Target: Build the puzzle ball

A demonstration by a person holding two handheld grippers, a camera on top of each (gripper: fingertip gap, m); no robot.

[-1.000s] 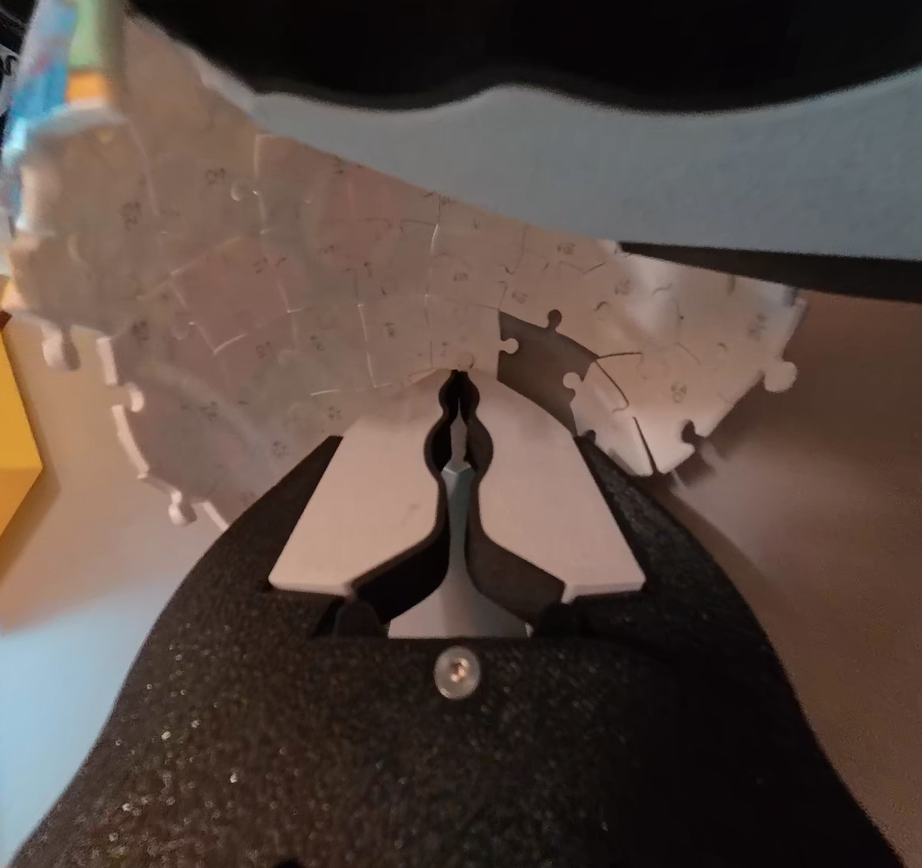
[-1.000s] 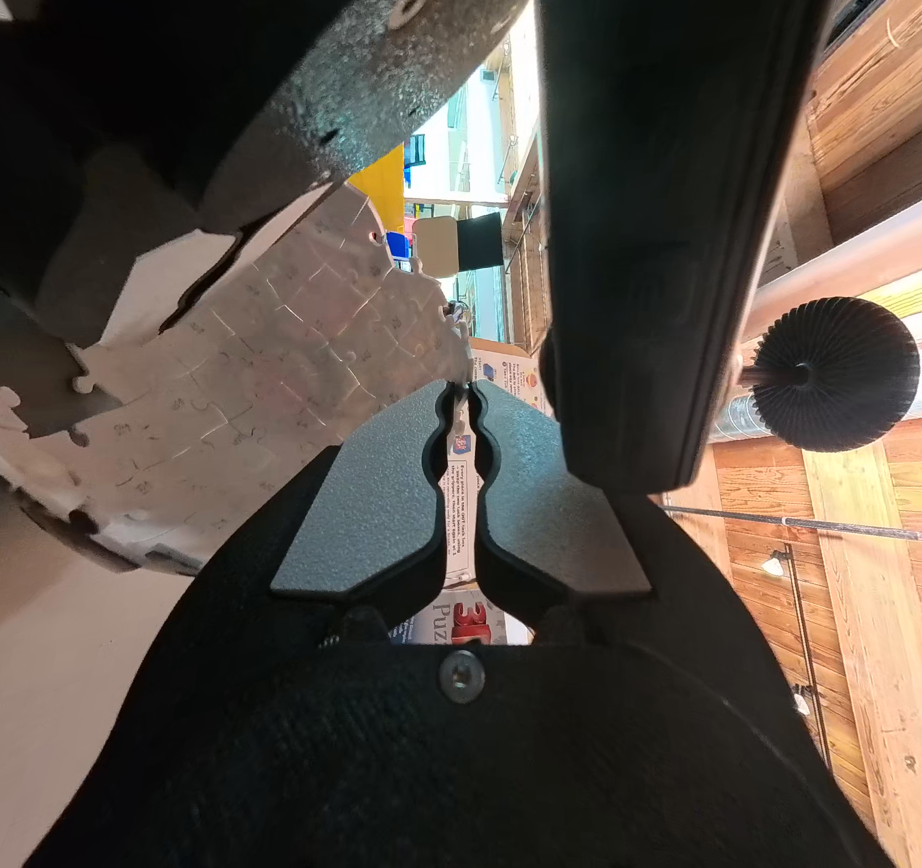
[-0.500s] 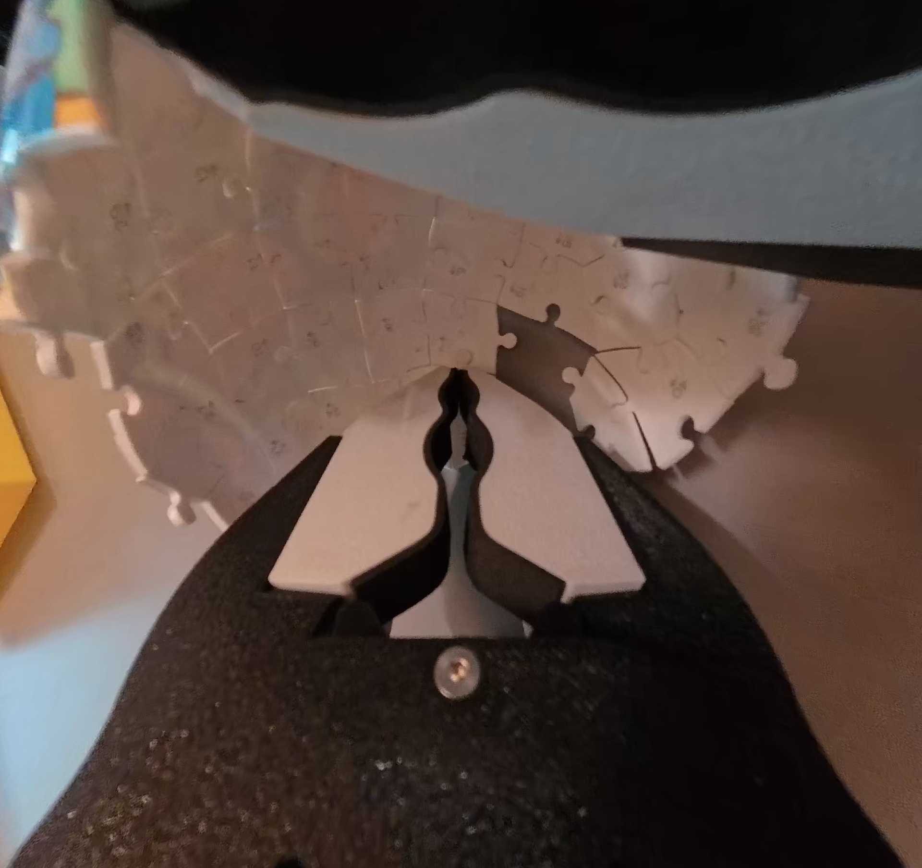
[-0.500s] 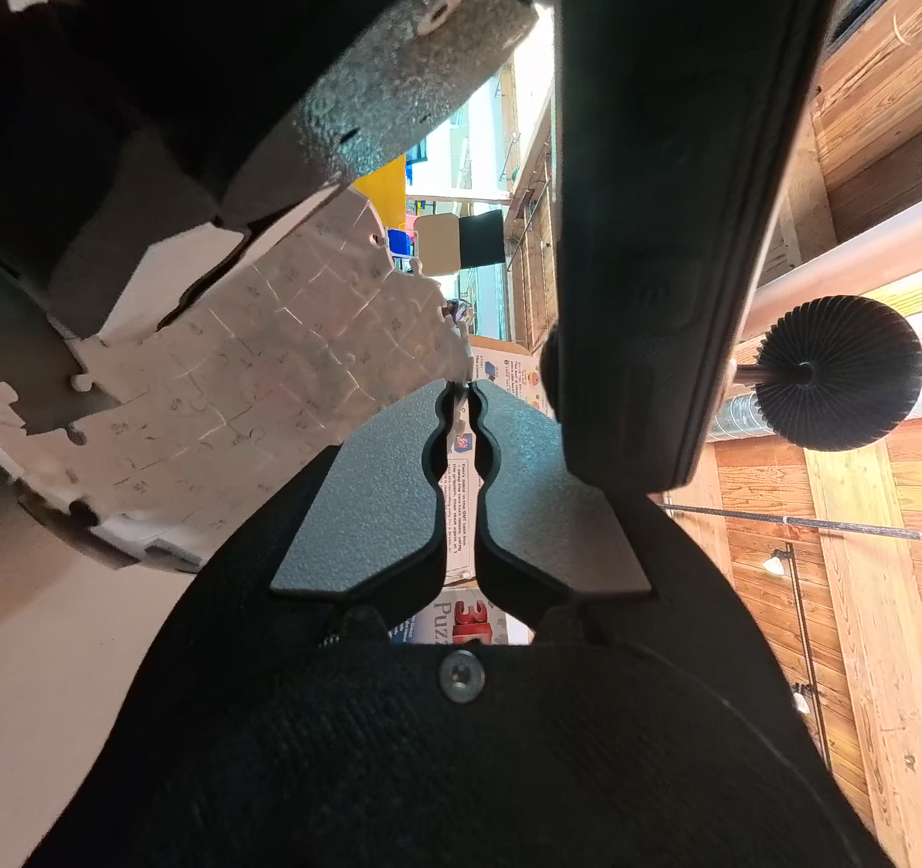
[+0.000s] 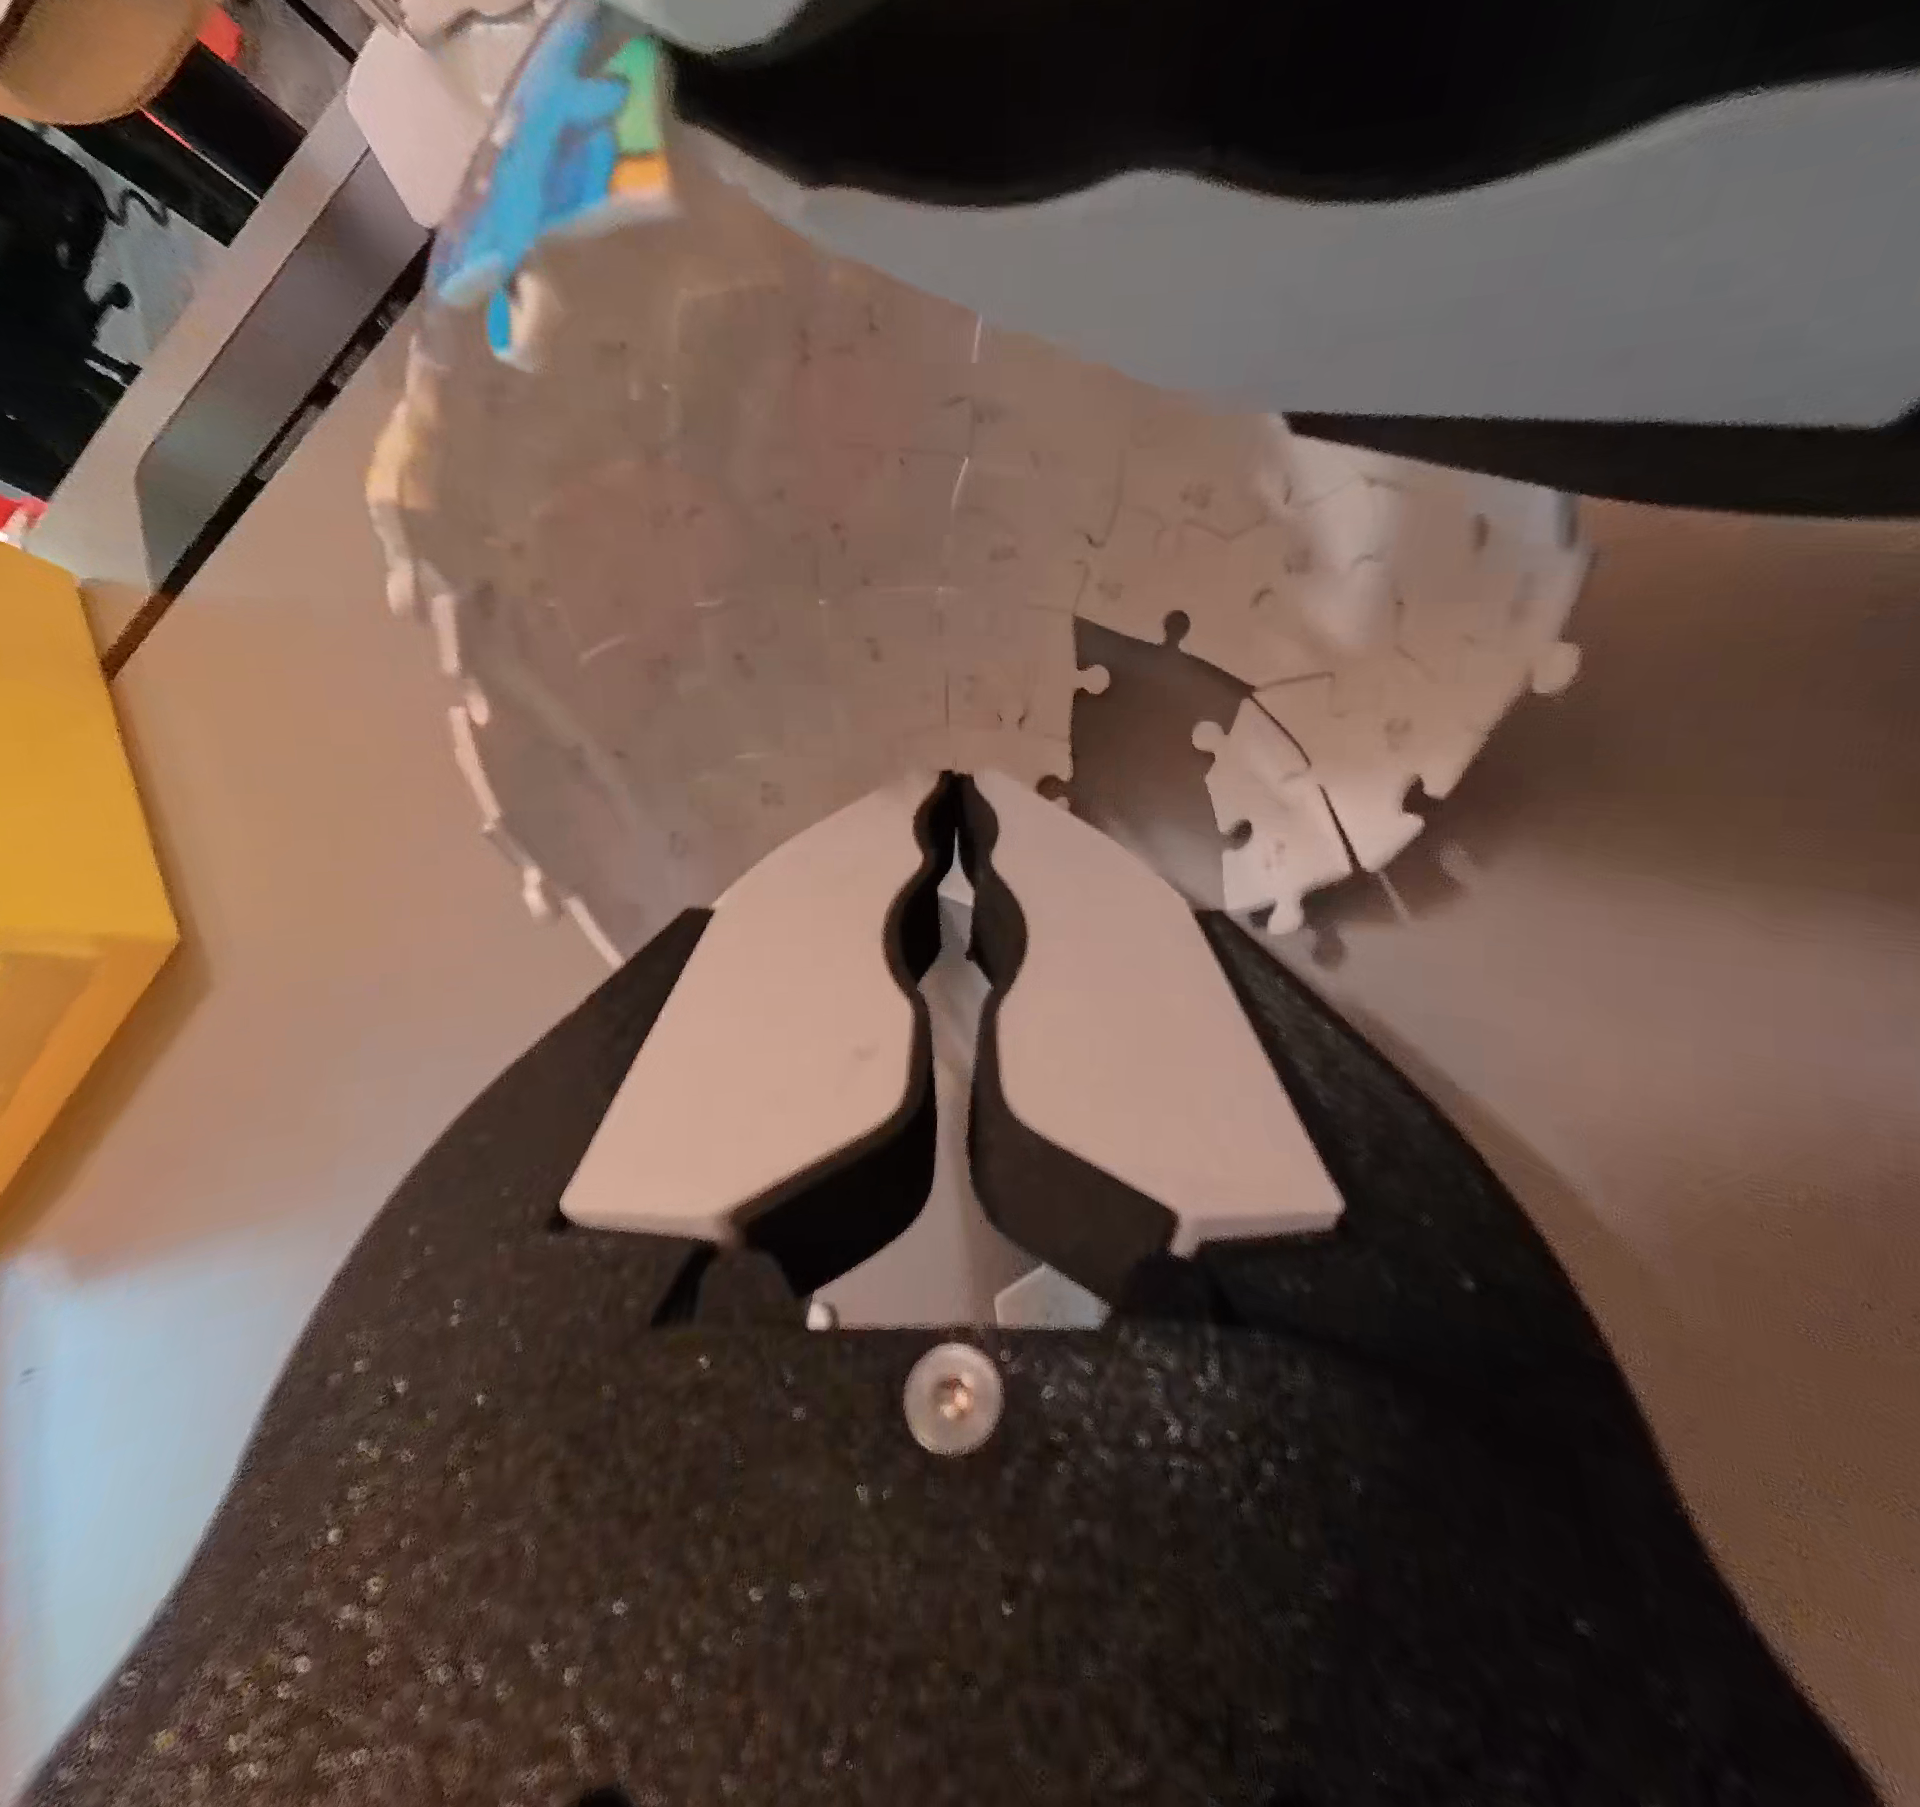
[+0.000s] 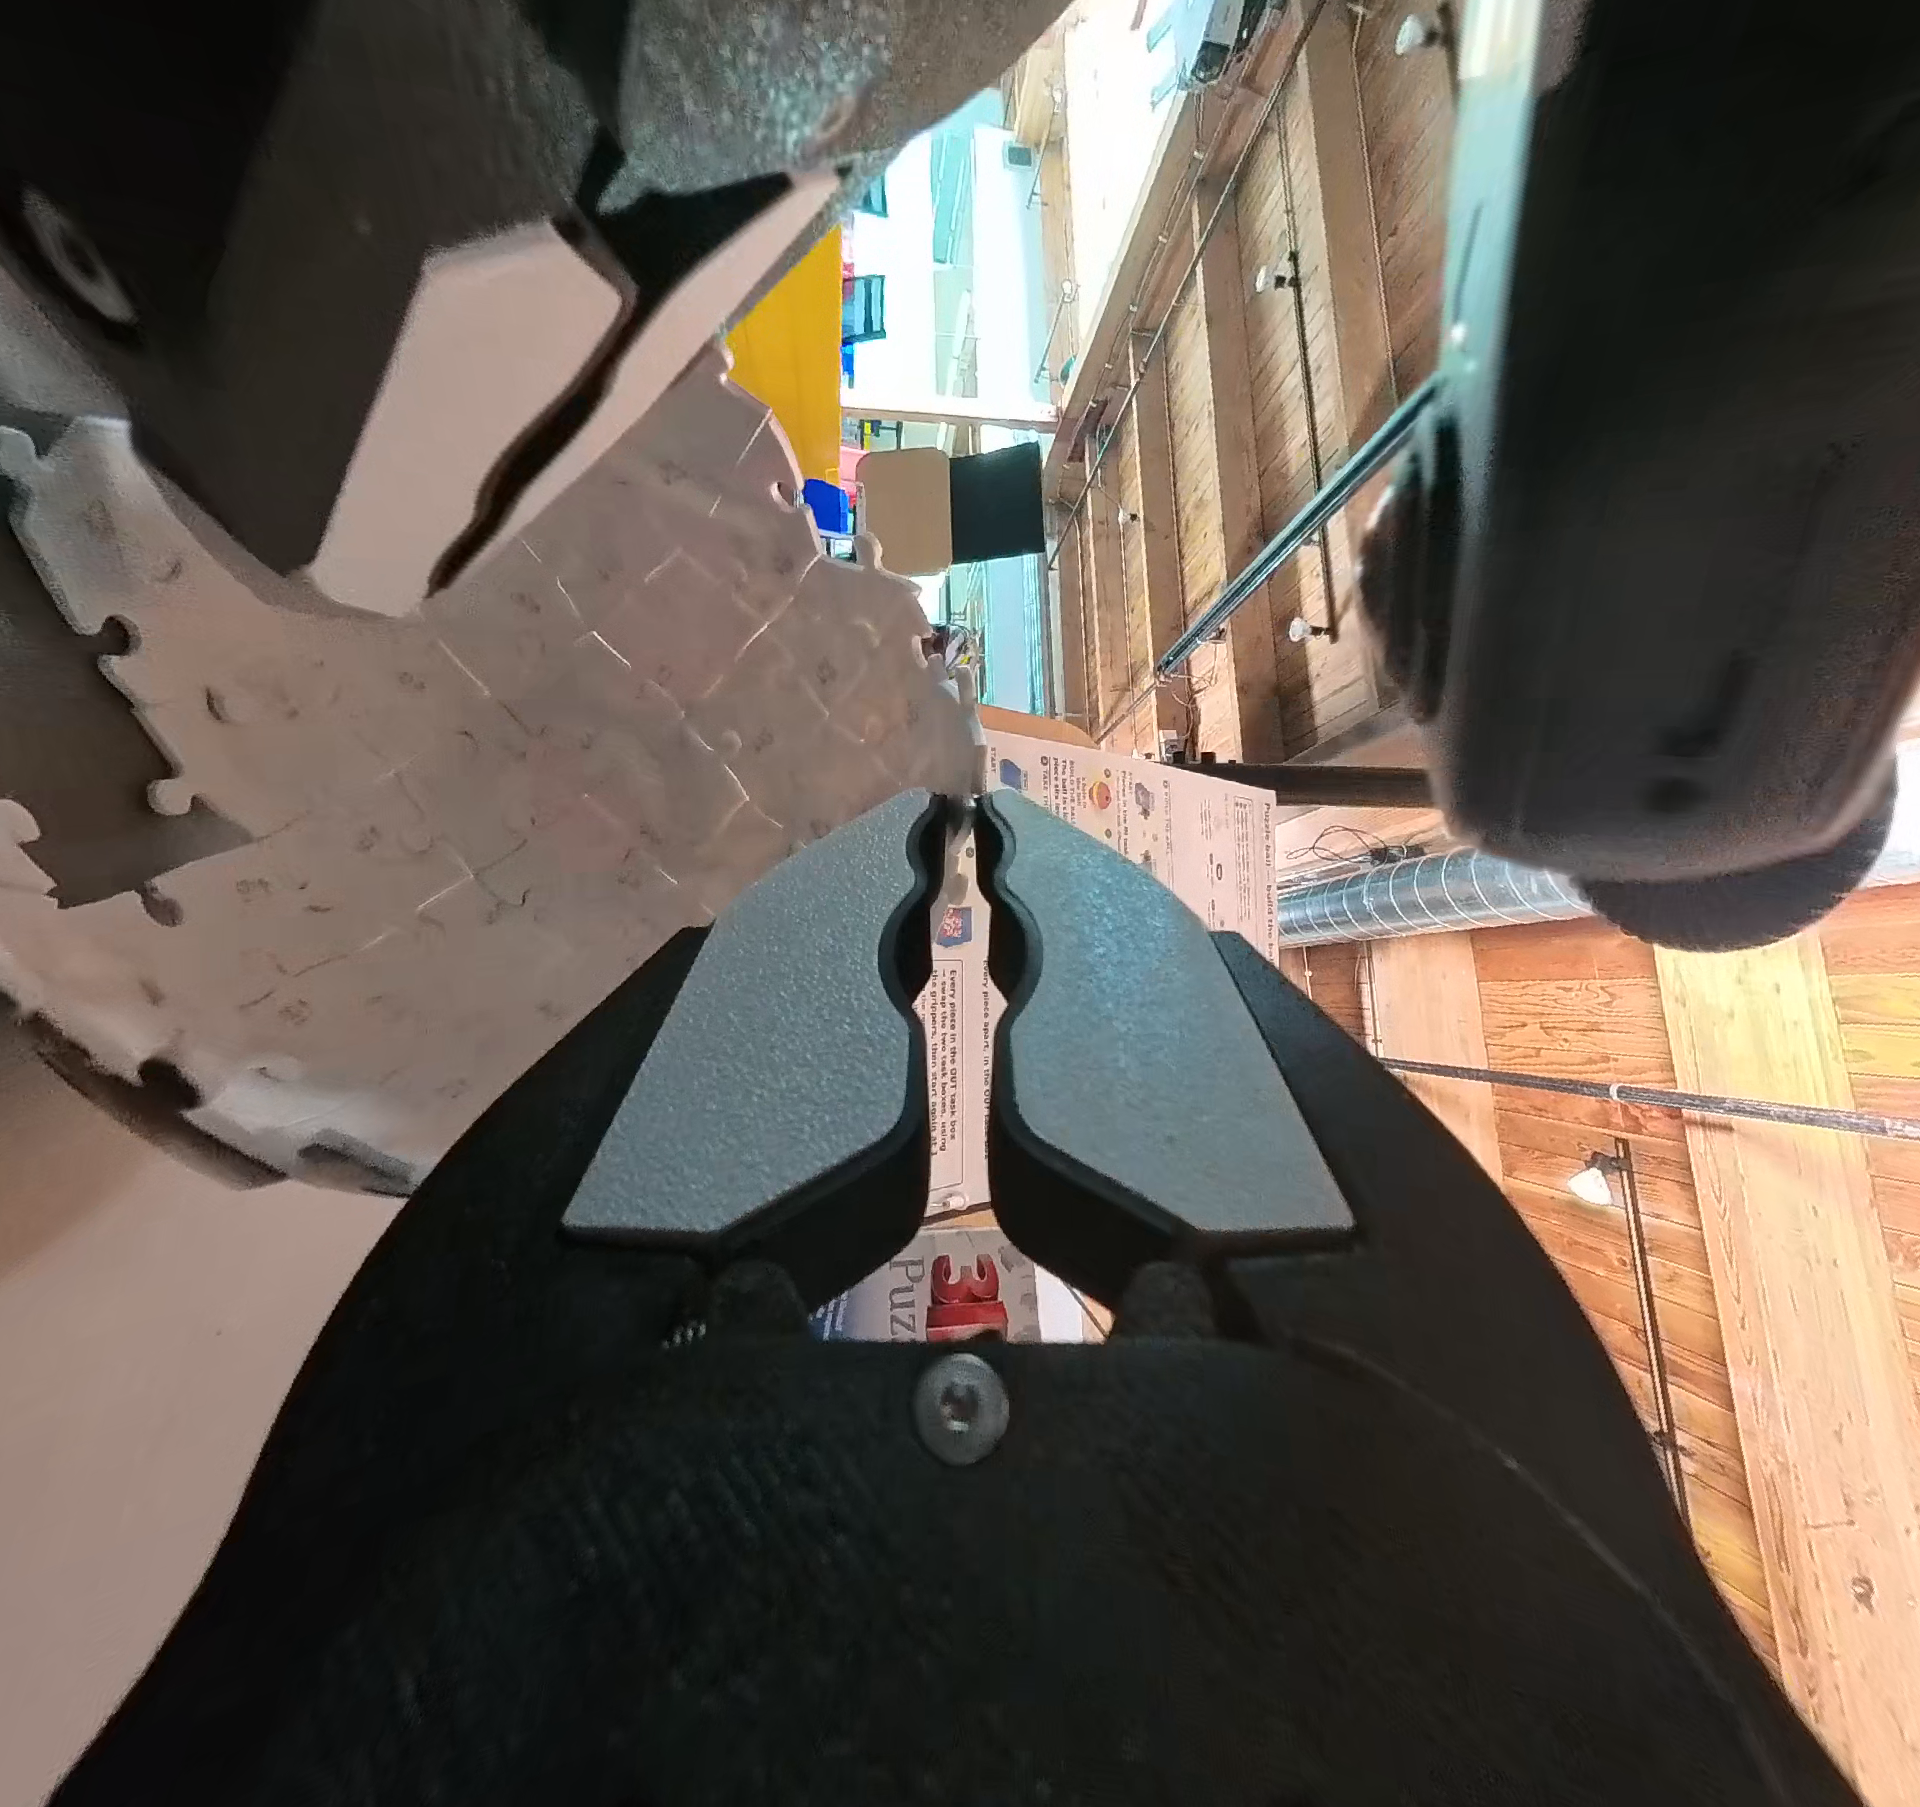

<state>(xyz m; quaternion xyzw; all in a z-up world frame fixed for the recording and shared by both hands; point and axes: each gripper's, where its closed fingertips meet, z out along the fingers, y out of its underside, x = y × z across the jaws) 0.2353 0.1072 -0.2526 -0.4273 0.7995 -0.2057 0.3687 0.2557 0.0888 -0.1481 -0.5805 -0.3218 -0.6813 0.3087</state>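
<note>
Puzzle ball [image 5: 790, 552] is part-built: a curved white shell of joined pieces, inner side facing me, filling centre-left of the left wrist view, w/ one piece-shaped gap [image 5: 1148, 708] right of centre and knobbed, unfinished edges. A coloured outer face [image 5: 566, 142] shows at upper left. Left gripper [image 5: 958, 801] tips are pinched together on the shell's lower rim at frame centre; grip looks firm. In the right wrist view the same shell [image 6: 499, 781] spans the left half, and the right gripper [image 6: 961, 812] is closed to a sliver on the shell's edge tab at centre. Beige tabletop [image 5: 1621, 1030] sits under the shell. Yellow box [image 5: 62, 822] at left edge. Printed sheet [image 6: 1174, 843] behind right tips; wood-plank wall [image 6: 1662, 1238] on the right.
</note>
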